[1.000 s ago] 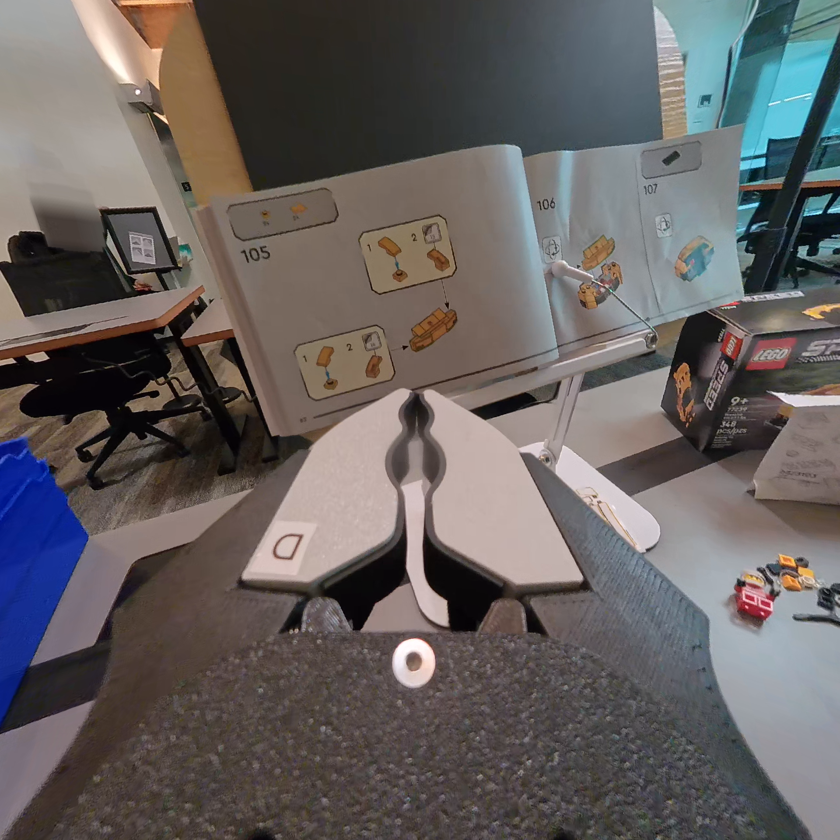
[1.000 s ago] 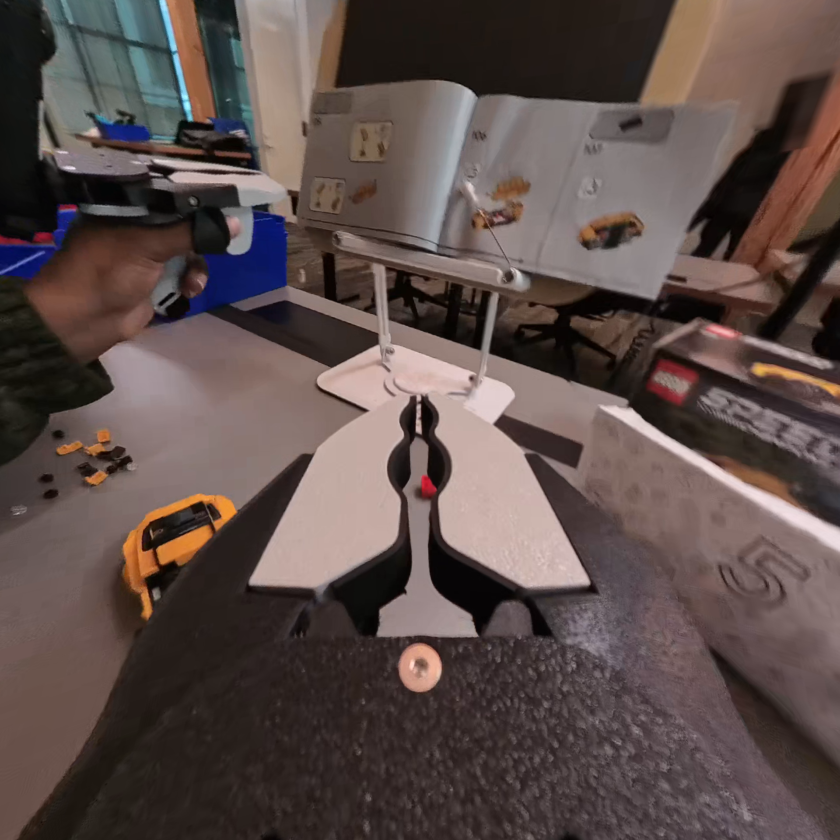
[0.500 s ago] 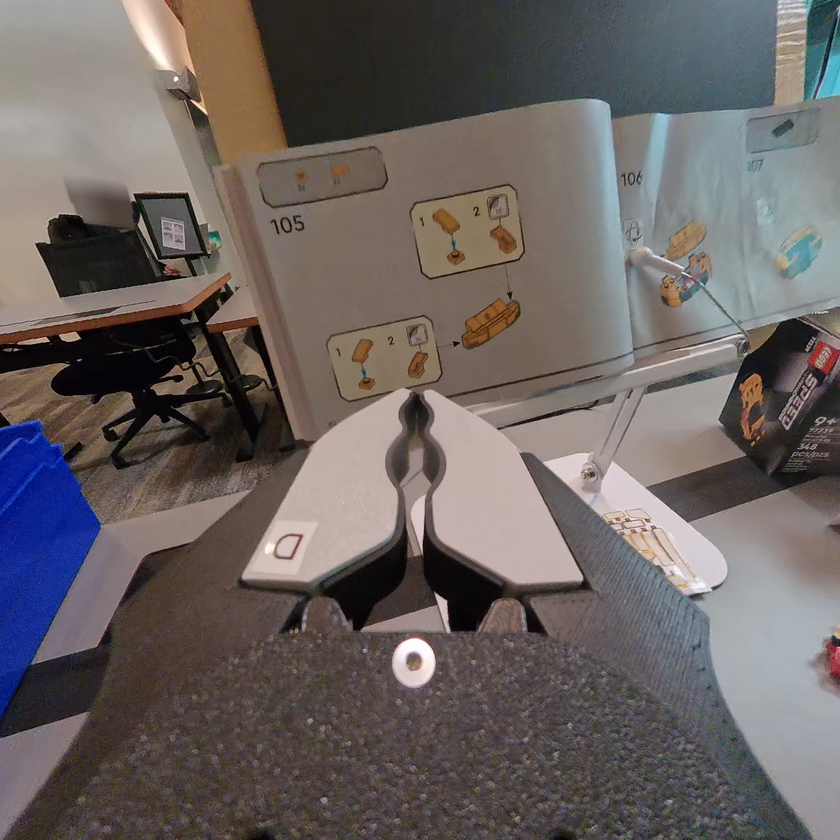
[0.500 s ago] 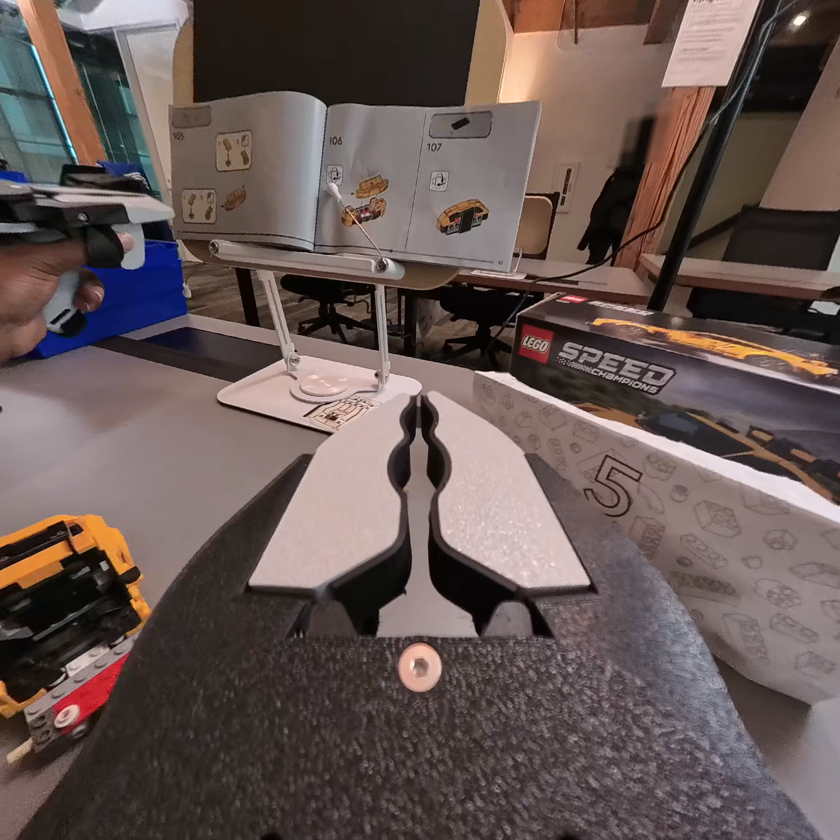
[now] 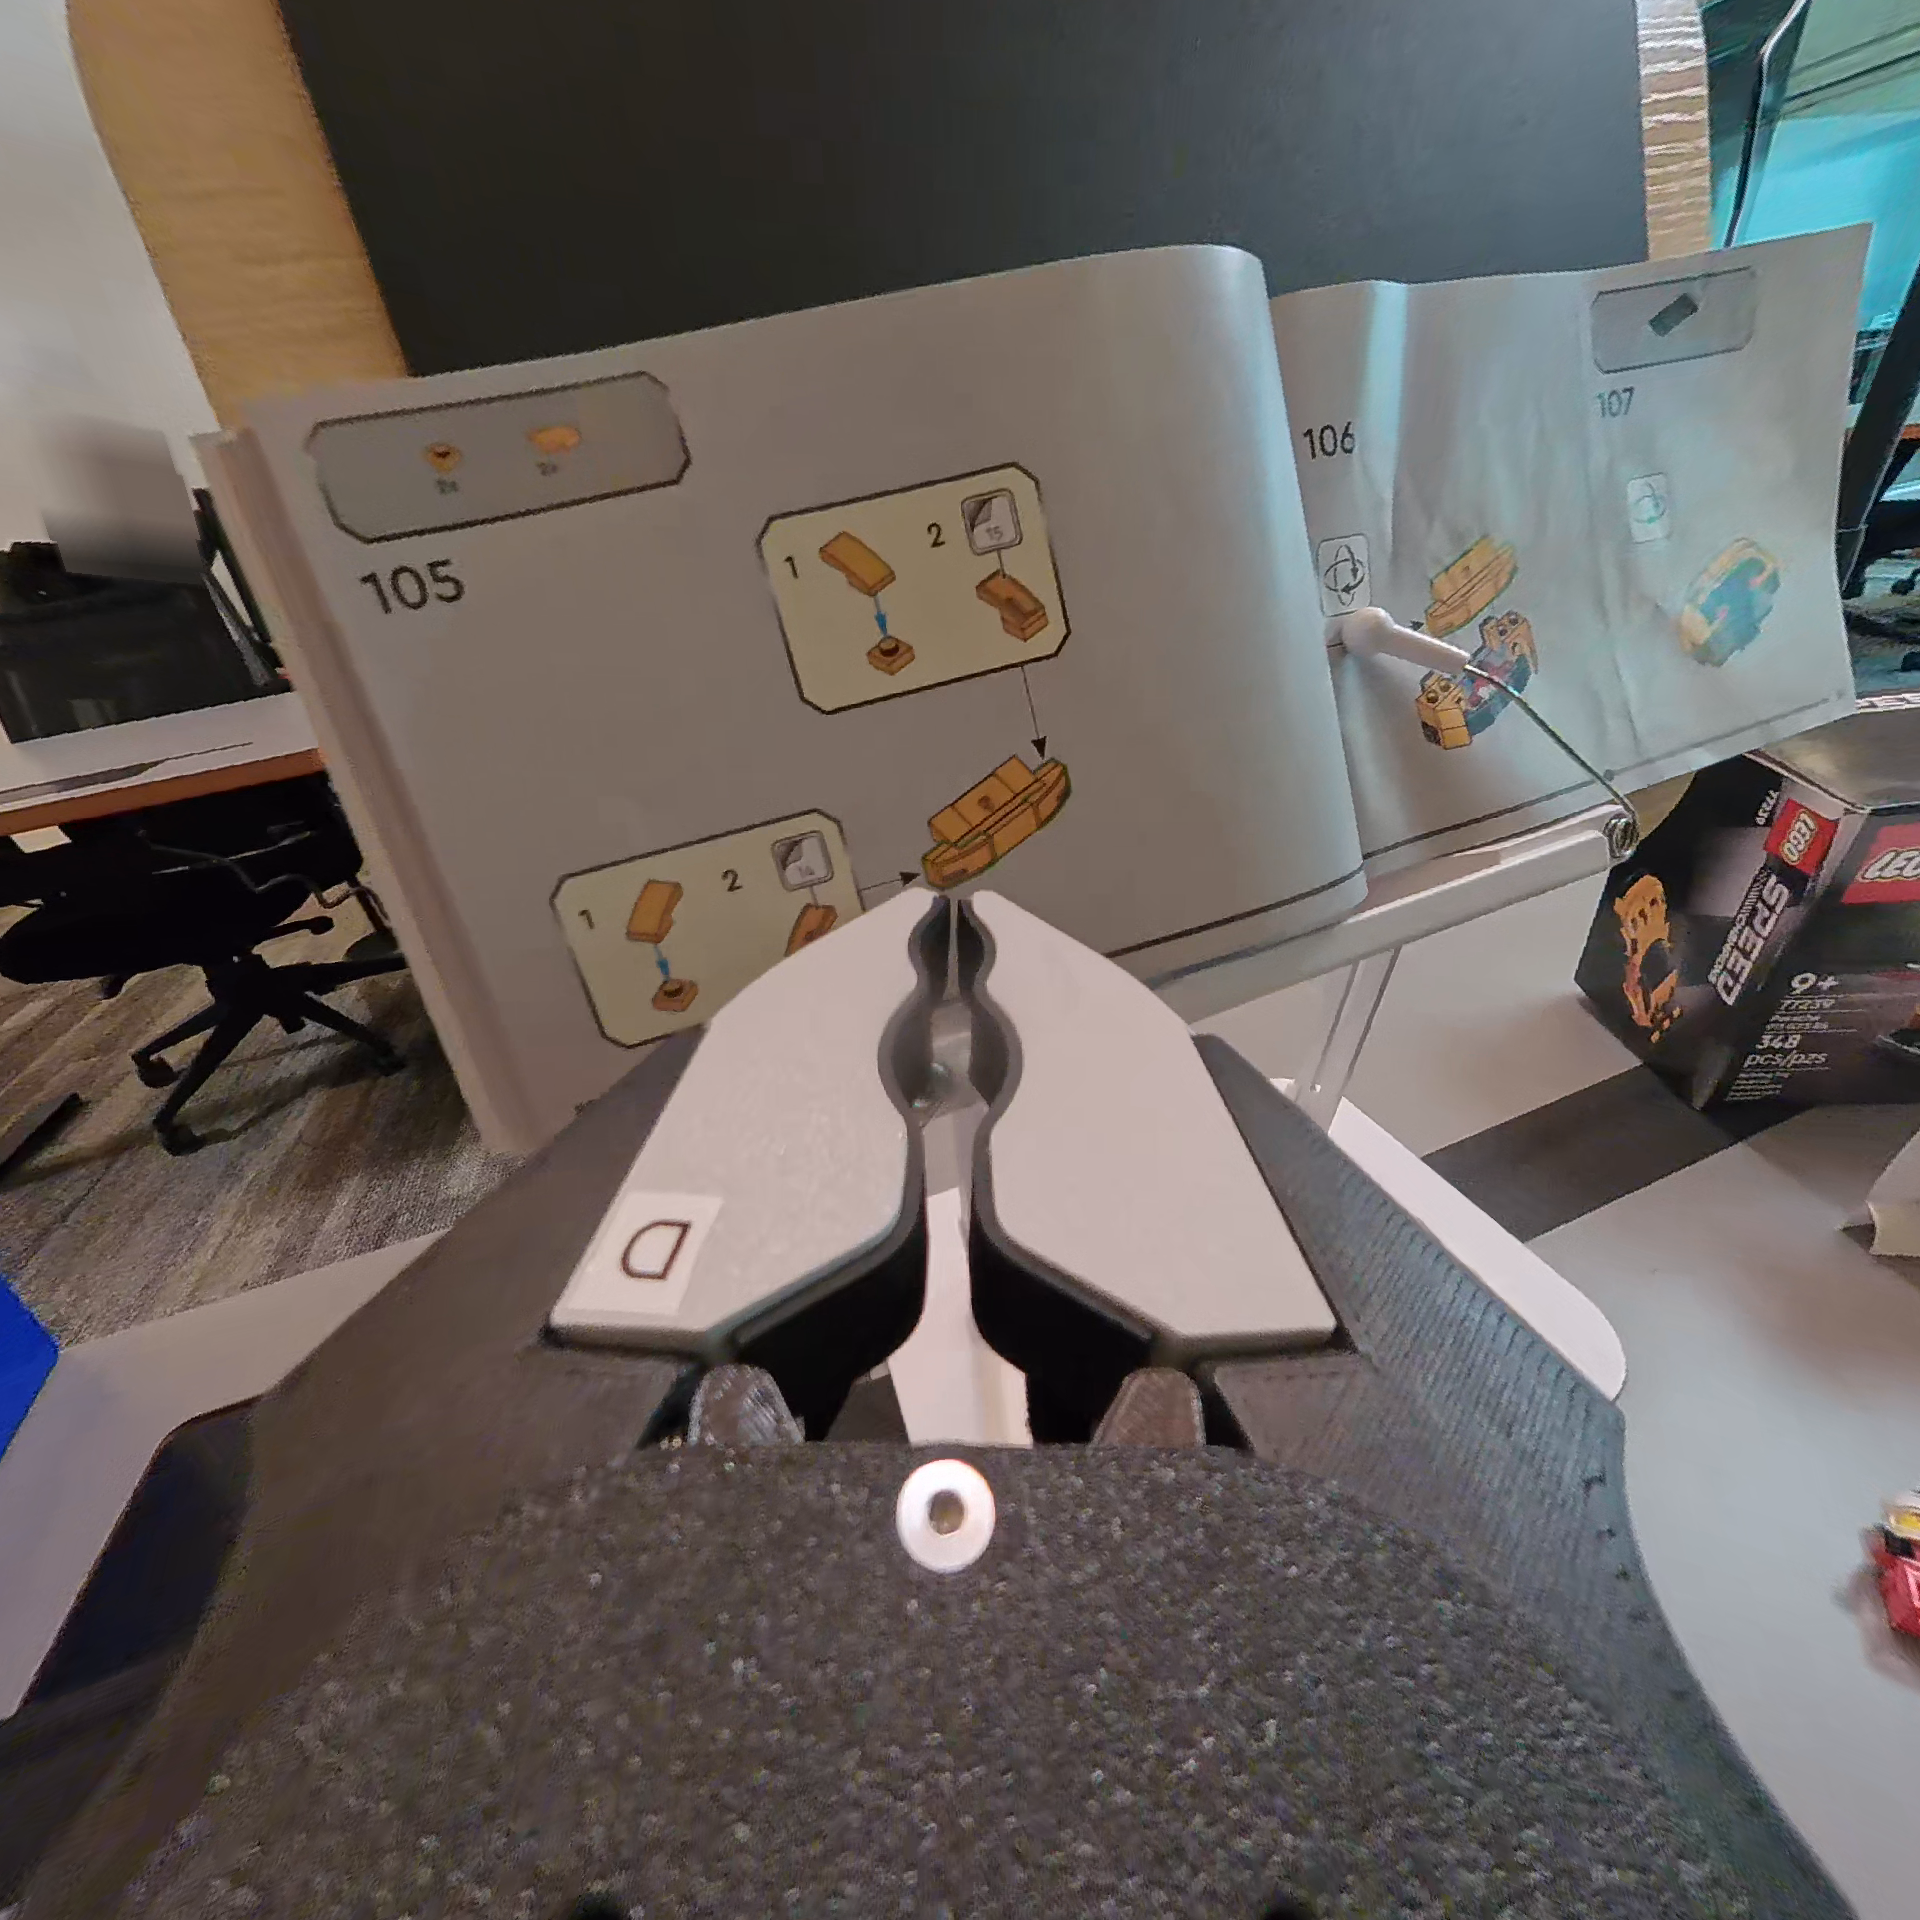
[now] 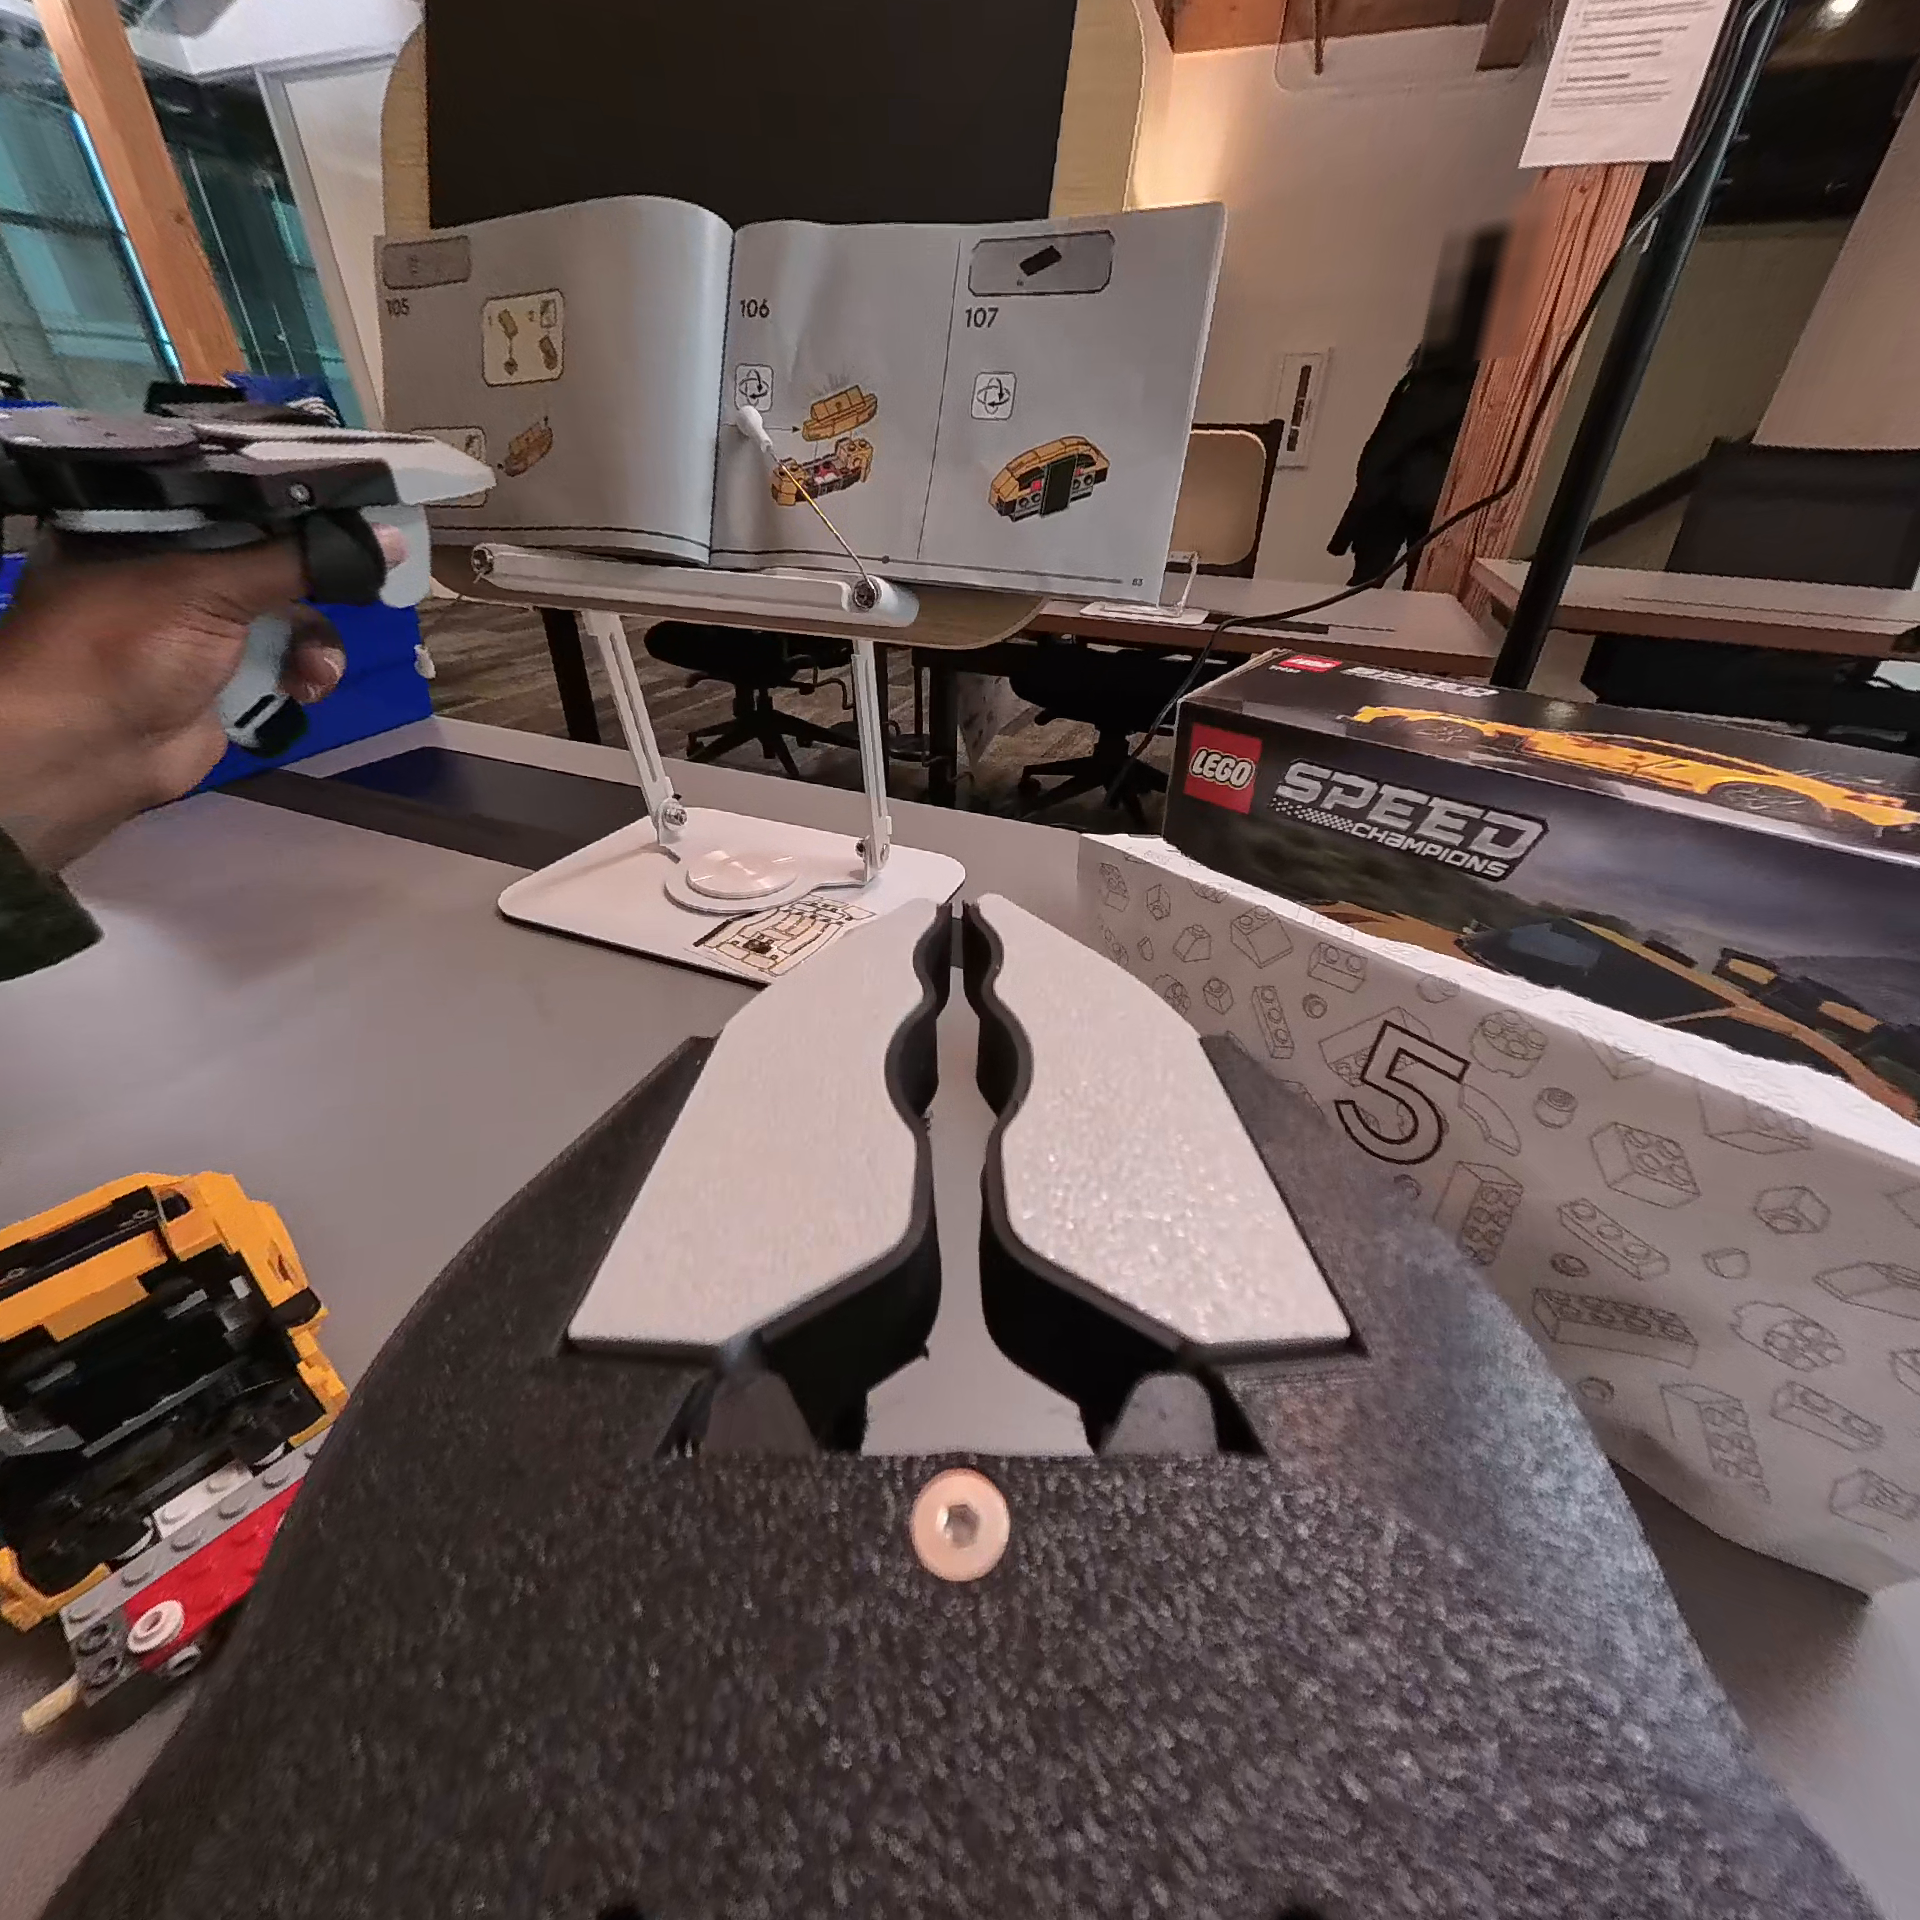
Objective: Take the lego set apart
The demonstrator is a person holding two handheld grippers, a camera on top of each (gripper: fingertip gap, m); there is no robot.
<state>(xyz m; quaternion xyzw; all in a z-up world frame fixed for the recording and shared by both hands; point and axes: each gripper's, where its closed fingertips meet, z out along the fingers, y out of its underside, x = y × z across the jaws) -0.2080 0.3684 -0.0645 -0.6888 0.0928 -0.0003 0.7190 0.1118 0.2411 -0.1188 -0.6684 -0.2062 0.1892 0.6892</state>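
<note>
Now | left gripper (image 5: 951, 920) fingers closed, empty | right gripper (image 6: 957, 914) fingers nearly closed, empty

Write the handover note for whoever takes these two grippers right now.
Left gripper: shut, empty, raised in front of the instruction booklet on its white stand.
Right gripper: shut, empty, above the grey table.
Yellow lego car: on the table, left of the right gripper, partly stripped but mostly still assembled.
A red piece lies loose on the table.
The set's box and a paper bag sit to the right.
Left to do: most of the car.
</note>
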